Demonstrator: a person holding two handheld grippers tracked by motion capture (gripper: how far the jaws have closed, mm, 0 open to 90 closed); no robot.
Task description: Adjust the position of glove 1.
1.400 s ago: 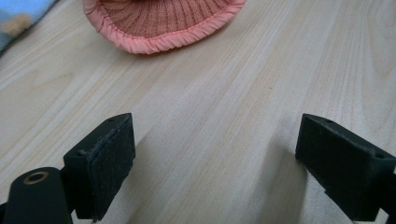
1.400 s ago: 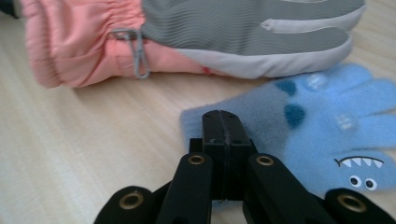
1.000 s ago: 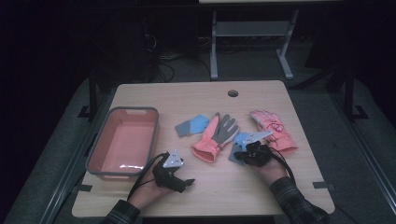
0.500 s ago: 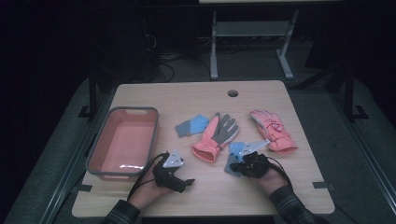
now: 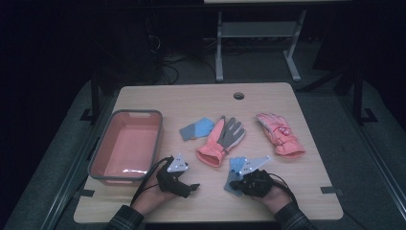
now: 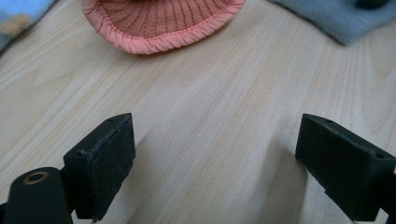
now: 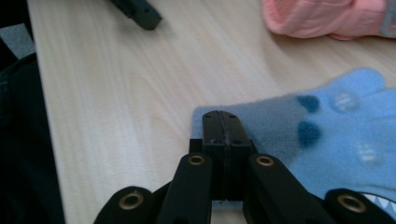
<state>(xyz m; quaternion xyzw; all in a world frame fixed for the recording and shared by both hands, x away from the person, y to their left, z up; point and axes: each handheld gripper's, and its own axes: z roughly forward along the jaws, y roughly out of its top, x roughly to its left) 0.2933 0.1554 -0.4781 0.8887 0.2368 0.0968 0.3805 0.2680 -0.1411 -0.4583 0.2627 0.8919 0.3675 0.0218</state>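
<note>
Blue glove [image 7: 327, 135] cuff under right tool [image 7: 223, 122]

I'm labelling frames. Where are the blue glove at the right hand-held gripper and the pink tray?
blue glove [image 7: 327, 154], right gripper view, palm fabric beside the shut jaws
pink tray [image 5: 95, 158], high view, left rim

Left gripper [image 6: 215, 172] jaws stand wide apart over bare wooden table [image 6: 210, 107]; pink cuff [image 6: 163, 21] lies ahead, well clear; grey-blue cloth [image 6: 336, 18] at upper right.
</note>
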